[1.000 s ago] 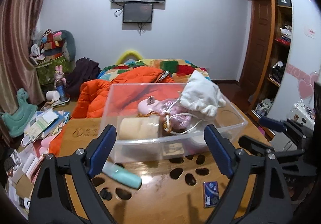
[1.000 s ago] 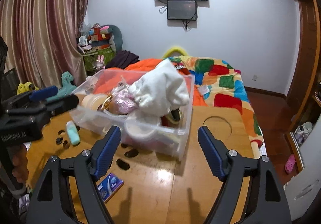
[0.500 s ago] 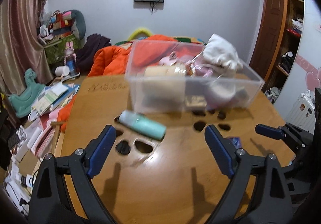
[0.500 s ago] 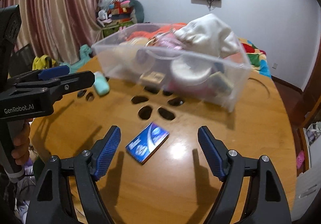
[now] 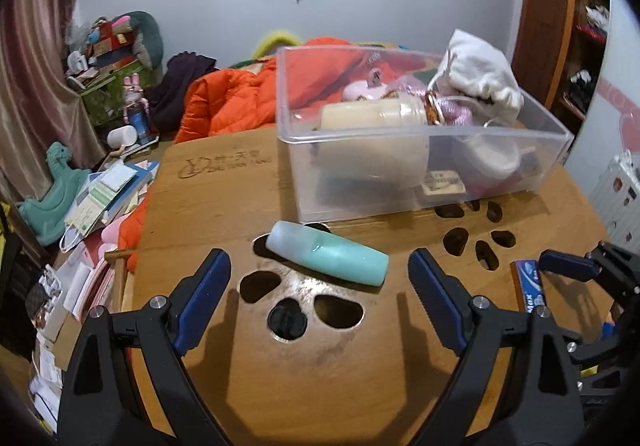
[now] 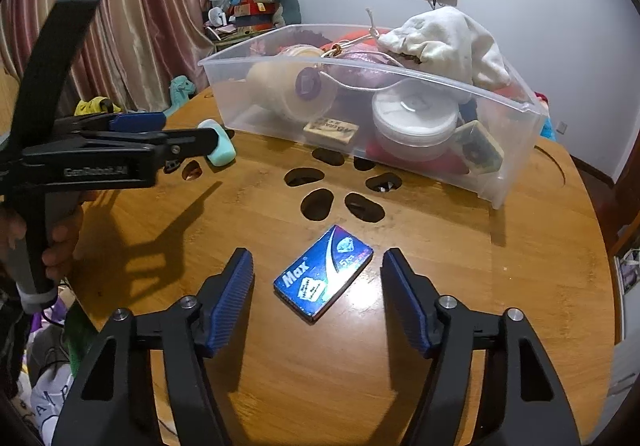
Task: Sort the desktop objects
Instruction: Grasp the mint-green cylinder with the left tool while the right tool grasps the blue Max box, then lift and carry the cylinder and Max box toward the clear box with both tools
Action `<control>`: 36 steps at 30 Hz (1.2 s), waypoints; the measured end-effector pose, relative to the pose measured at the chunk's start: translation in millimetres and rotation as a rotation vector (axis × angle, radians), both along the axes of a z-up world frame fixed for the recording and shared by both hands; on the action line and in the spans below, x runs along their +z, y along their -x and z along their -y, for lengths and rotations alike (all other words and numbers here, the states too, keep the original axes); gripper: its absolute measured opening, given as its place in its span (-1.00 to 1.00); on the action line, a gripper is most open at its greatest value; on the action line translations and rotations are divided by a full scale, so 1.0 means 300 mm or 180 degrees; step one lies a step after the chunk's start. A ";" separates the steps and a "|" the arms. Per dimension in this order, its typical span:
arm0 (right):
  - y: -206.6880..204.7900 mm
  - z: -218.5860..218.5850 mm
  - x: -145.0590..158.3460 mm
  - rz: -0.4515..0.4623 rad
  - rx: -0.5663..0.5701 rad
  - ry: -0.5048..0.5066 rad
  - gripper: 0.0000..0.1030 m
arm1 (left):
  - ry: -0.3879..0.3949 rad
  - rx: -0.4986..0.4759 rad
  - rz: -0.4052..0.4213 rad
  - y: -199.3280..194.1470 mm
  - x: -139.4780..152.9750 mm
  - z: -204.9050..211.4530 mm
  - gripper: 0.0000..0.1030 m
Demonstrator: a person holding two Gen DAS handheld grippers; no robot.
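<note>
A mint-green bottle [image 5: 328,252] lies on its side on the wooden table [image 5: 312,374], just ahead of my open, empty left gripper [image 5: 320,286]. It also shows in the right wrist view [image 6: 220,144]. A blue "Max" box [image 6: 323,273] lies flat between the fingers of my open, empty right gripper [image 6: 317,298]; its end shows in the left wrist view [image 5: 530,284]. A clear plastic bin [image 5: 352,150] behind holds a cream bottle [image 5: 372,114], a white cloth [image 5: 480,74], a round white jar [image 6: 414,114] and several small items.
The table has paw-shaped cut-out holes [image 5: 288,302] in its middle. Papers and clutter [image 5: 100,198] lie off the table's left edge. A bed with an orange jacket [image 5: 240,102] stands behind. The left gripper [image 6: 120,150] shows at left in the right wrist view.
Both grippers have come down and closer to the table. The green bottle now lies just ahead of the left fingers and the blue box between the right fingers. Both stayed open.
</note>
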State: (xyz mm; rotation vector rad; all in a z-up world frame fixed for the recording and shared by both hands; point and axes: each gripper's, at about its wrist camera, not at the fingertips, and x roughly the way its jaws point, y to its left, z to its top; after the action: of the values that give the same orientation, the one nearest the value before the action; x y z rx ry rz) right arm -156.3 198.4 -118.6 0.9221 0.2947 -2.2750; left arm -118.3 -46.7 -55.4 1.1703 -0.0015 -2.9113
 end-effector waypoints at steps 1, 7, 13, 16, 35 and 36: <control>0.001 0.003 0.000 -0.0016 0.0003 -0.0015 0.18 | 0.0025 -0.0025 0.0019 0.008 -0.005 -0.006 0.76; 0.005 0.015 0.004 -0.0051 0.0008 -0.0031 0.07 | 0.0092 -0.0047 0.0190 0.059 -0.035 -0.022 0.76; 0.016 0.015 0.005 -0.0044 -0.0001 0.0002 -0.13 | 0.0088 -0.0097 0.0244 0.079 -0.043 -0.032 0.60; 0.023 0.013 0.008 -0.0009 -0.0010 0.0039 -0.26 | 0.0075 -0.0085 0.0228 0.078 -0.041 -0.032 0.49; 0.009 0.001 0.024 0.0028 -0.0041 0.0099 -0.52 | 0.0198 -0.0035 0.0006 0.010 -0.012 -0.071 0.38; 0.010 0.001 0.027 0.0020 -0.0046 0.0103 -0.52 | 0.0203 -0.0039 -0.0019 0.003 -0.006 -0.076 0.38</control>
State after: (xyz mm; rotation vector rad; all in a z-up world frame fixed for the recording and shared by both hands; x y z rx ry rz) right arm -159.2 198.0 -110.5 0.9176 0.2483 -2.2831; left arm -119.3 -23.9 -57.1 1.1563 -0.1012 -2.9019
